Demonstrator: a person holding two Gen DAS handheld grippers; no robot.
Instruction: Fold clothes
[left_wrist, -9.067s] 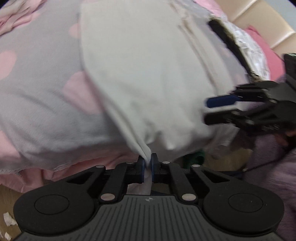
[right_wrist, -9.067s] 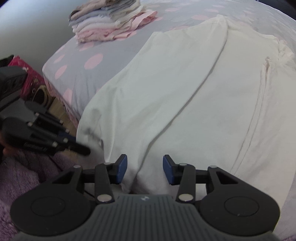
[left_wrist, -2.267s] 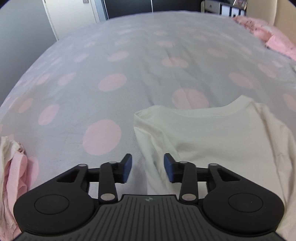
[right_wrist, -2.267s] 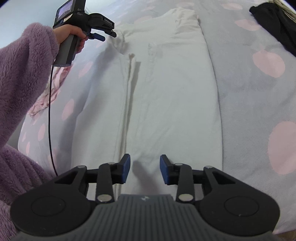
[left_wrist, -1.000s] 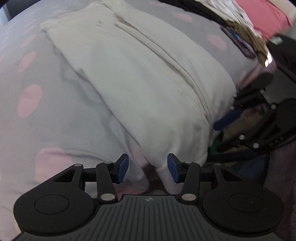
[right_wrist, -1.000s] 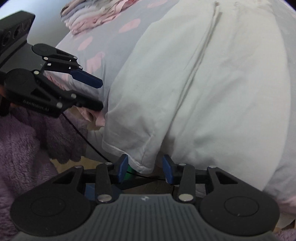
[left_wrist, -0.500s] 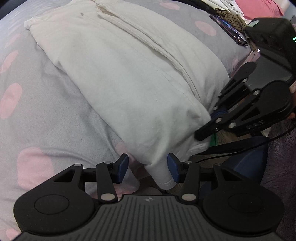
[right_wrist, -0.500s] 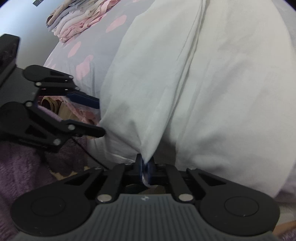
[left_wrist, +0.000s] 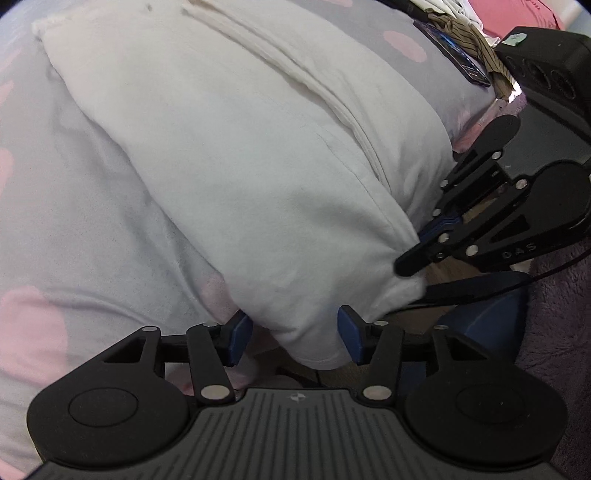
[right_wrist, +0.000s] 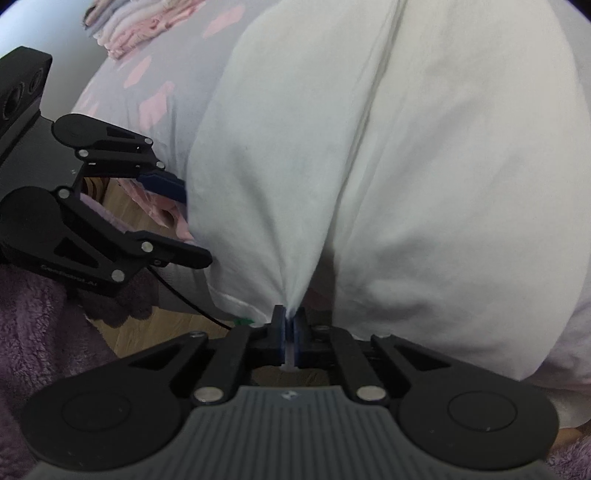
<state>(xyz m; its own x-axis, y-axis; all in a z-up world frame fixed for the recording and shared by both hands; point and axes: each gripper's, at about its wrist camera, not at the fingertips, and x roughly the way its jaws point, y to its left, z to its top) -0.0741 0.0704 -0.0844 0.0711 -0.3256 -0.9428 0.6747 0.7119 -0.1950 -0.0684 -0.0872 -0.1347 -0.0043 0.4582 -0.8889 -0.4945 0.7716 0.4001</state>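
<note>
While the right hand-held gripper (right_wrist: 289, 332) pinches the hem of the white garment (right_wrist: 406, 166), the left hand-held gripper (left_wrist: 294, 336) has just been closing, its jaws apart astride a corner. Beyond, the garment lies on the spotted bed (left_wrist: 74, 206).

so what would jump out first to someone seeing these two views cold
A big white garment fills both views, draped over the near edge of a grey bedspread with pink dots. The right gripper is clamped shut on a pinch of its hem, pulling the cloth into a peak. The left gripper is open, its blue fingers either side of the garment's other lower corner.
</note>
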